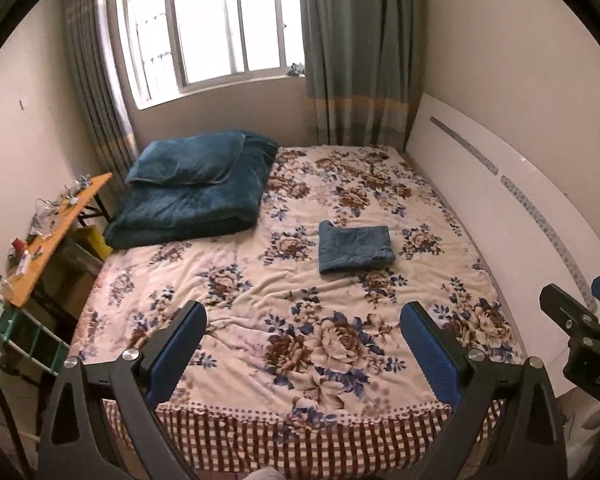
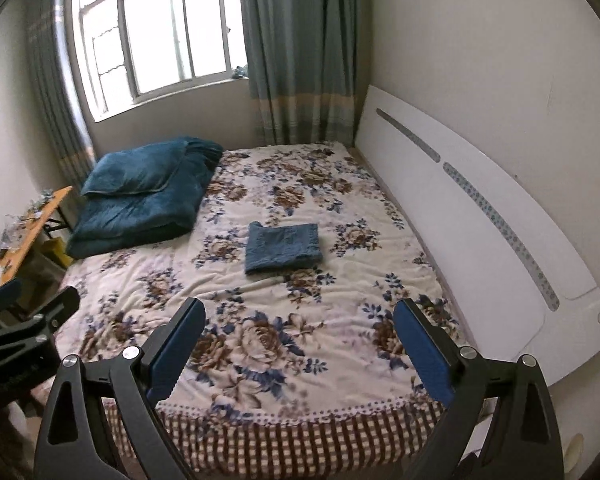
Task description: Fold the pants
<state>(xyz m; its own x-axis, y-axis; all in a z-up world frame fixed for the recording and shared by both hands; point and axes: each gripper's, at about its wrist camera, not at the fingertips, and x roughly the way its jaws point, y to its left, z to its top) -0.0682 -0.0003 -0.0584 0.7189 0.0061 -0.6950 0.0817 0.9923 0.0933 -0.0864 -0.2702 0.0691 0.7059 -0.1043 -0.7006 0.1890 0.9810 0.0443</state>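
Folded pants (image 1: 355, 249) lie on the bed (image 1: 236, 280), both jaws spread, empty.
Soft, limp denim, probably light: pinch stacked edges; left gripper (image 1: 302, 344), right gripper (image 2: 298, 340).

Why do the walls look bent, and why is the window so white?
Left wrist view: the fisheye lens bows the long white headboard, and daylight overexposes the metal-framed window. Right wrist view: the same bowing and the same blown-out window; the folded blue denim pants stay fairly sharp.

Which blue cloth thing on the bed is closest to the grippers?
The small folded pants, lying flat mid-bed. The dark blue quilt with its pillow sits farther back, under the window.
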